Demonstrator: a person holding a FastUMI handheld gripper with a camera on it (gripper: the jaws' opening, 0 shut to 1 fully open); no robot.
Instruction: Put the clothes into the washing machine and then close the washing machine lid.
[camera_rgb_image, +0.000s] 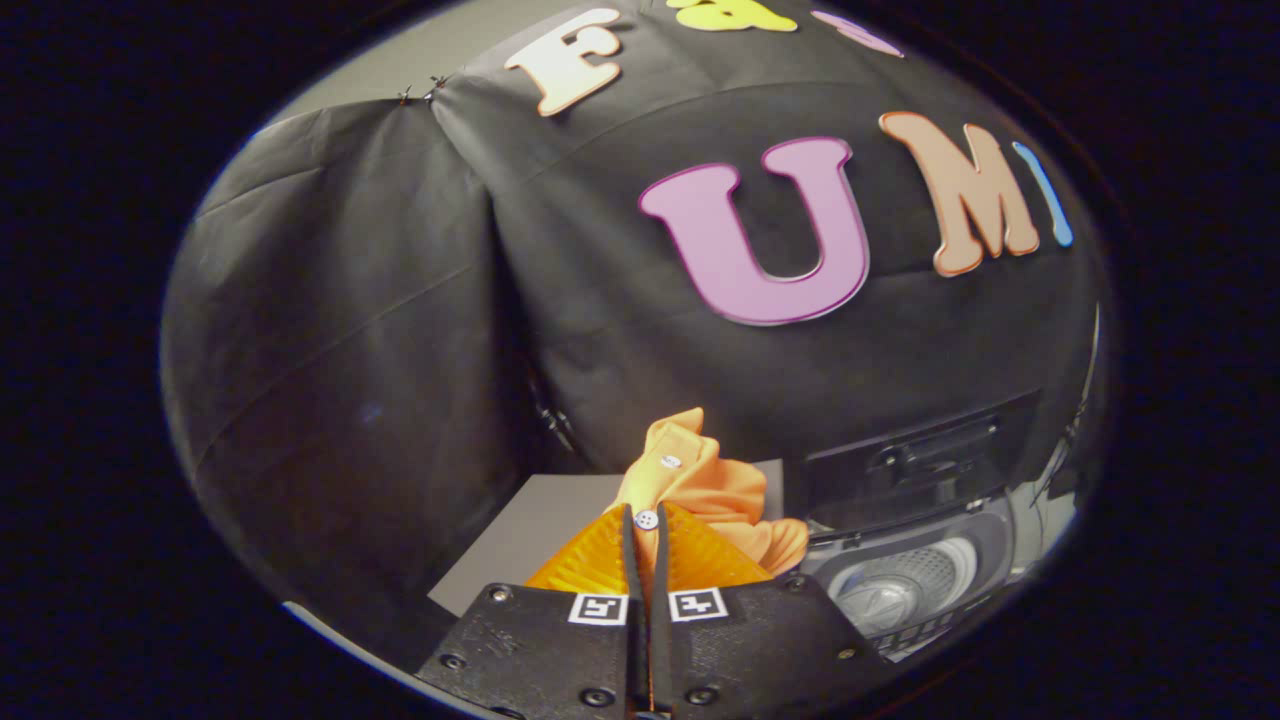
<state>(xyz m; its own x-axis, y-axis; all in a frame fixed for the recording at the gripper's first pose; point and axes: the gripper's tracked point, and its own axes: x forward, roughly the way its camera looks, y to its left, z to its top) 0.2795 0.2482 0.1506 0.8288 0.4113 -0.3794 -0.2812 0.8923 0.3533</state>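
While gripper (646, 520) pinches one orange shirt (700, 480), one washing machine (925, 570) stands lid-up beside.

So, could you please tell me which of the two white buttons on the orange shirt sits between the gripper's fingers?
The lower white button, pinched with the orange shirt in the shut gripper; the upper button sits beyond them.

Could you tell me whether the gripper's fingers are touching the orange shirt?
Touching: in the gripper view, both fingers press together on the orange shirt.
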